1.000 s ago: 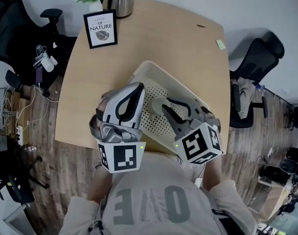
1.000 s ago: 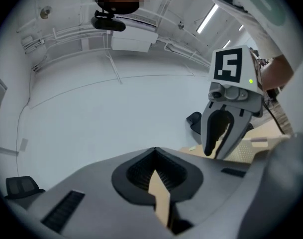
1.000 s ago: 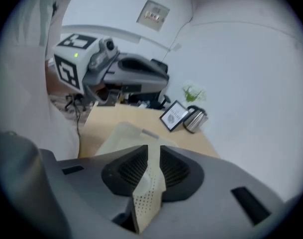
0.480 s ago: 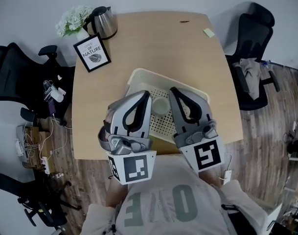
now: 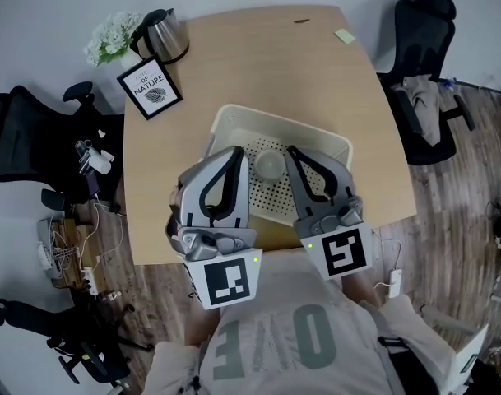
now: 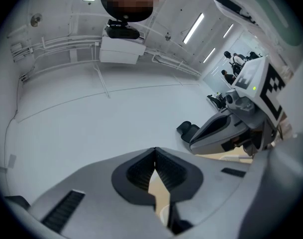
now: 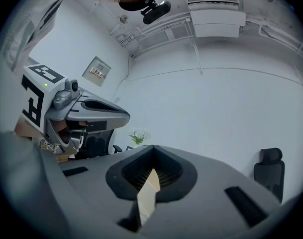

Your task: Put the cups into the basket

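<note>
A cream perforated basket (image 5: 332, 148) stands on the wooden table (image 5: 258, 64). One white cup (image 5: 271, 164) sits inside it, seen between the two grippers. My left gripper (image 5: 240, 151) hangs over the basket's left side and my right gripper (image 5: 292, 151) over its right side, both near the person's chest. Each is shut with nothing between its jaws. The left gripper view has its closed jaws (image 6: 154, 153) pointing up at a white wall, with the right gripper (image 6: 226, 128) beside them. In the right gripper view the closed jaws (image 7: 152, 151) also point upward, and the left gripper (image 7: 81, 113) shows at the left.
At the table's far left stand a steel kettle (image 5: 161, 35), white flowers (image 5: 109, 39) and a framed sign (image 5: 149, 87). A sticky note (image 5: 343, 35) lies at the far right. Office chairs (image 5: 431, 31) flank the table; cables (image 5: 65, 253) lie on the floor at the left.
The right gripper's jaws have come together. Both grippers have drawn apart over the basket, and the white cup now shows between them. The head camera's view has shifted.
</note>
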### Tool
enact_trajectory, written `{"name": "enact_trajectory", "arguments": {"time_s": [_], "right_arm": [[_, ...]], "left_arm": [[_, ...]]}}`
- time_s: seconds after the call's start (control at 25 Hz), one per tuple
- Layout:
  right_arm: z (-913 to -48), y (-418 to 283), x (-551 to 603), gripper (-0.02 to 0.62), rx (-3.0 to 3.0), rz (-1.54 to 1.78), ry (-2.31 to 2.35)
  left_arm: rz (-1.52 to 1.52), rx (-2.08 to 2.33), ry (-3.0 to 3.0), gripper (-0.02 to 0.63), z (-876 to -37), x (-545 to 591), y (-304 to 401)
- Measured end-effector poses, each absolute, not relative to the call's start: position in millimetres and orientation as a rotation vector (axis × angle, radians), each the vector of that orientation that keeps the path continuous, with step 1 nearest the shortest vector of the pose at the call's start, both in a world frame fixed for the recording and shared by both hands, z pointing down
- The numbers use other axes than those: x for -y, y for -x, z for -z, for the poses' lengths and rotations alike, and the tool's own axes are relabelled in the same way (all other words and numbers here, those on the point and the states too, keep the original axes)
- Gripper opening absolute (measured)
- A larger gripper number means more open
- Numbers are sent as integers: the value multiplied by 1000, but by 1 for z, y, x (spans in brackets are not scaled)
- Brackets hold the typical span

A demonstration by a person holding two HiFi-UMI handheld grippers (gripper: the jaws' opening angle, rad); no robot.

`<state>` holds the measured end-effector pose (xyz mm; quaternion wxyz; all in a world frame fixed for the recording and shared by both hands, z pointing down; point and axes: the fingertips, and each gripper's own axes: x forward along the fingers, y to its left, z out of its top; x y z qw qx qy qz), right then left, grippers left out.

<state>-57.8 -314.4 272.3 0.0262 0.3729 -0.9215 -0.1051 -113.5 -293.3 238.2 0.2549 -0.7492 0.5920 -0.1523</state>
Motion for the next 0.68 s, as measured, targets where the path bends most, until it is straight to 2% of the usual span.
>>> {"name": "enact_trajectory", "arguments": {"time_s": [0.68], "right_arm": [[-281, 63, 310, -2, 2858, 294, -1127]], "left_arm": [[389, -1590, 2070, 6, -246, 291, 110]]}}
